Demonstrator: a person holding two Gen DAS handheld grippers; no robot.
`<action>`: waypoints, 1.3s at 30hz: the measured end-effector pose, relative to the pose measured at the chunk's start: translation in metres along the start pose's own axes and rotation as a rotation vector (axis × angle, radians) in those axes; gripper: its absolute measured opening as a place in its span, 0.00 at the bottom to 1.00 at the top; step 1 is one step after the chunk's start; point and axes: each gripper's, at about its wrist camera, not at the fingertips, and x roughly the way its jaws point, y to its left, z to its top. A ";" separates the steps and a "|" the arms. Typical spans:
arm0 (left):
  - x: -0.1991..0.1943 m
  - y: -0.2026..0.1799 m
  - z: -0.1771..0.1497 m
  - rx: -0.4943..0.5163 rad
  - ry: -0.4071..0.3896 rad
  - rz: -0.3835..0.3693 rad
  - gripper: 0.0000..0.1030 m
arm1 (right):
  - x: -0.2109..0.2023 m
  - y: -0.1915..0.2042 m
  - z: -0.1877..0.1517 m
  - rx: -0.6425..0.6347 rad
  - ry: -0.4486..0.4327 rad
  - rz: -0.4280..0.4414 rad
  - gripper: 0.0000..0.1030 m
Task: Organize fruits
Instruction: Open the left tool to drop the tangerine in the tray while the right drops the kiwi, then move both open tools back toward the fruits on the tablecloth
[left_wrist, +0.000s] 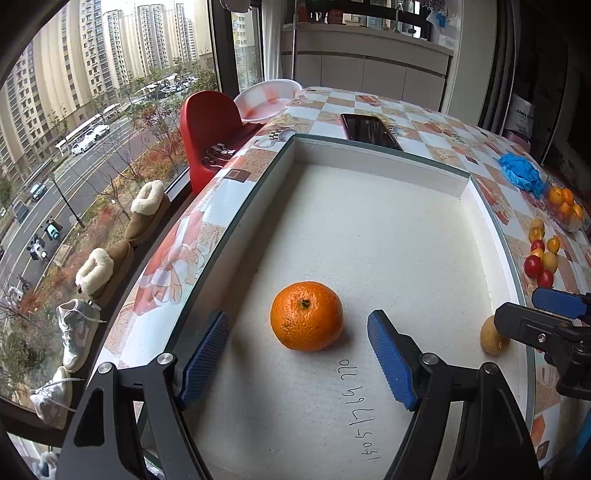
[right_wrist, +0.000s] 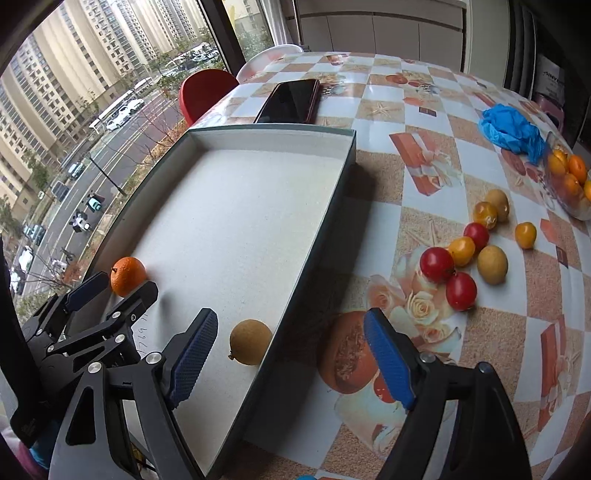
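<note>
An orange mandarin (left_wrist: 306, 315) rests on the white floor of a shallow box tray (left_wrist: 373, 149). My left gripper (left_wrist: 298, 318) stands open around it, both blue pads clear of the peel. A brown round fruit (right_wrist: 250, 341) lies inside the tray by its right wall (right_wrist: 321, 229). My right gripper (right_wrist: 290, 314) is open above that wall, one finger over the tray and the other over the tablecloth, and the fruit is not touched. In the left wrist view the brown fruit (left_wrist: 493, 334) is half hidden behind the right gripper (left_wrist: 546, 317).
Loose red and yellow small fruits (right_wrist: 463, 254) lie on the tablecloth right of the tray. A bowl of oranges (right_wrist: 569, 181) and a crumpled blue glove (right_wrist: 513, 129) sit further right. A phone (right_wrist: 291, 99) lies behind the tray; a red chair (right_wrist: 203, 92) stands by the window.
</note>
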 end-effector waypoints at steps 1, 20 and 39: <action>0.000 0.002 0.000 -0.005 0.002 0.001 0.76 | 0.002 0.004 0.000 -0.008 0.002 0.011 0.82; -0.014 -0.017 0.003 0.032 0.006 0.011 0.76 | -0.031 -0.030 0.013 0.057 -0.087 0.063 0.90; -0.040 -0.133 0.011 0.260 -0.008 -0.083 0.76 | -0.058 -0.168 -0.013 0.350 -0.139 -0.009 1.00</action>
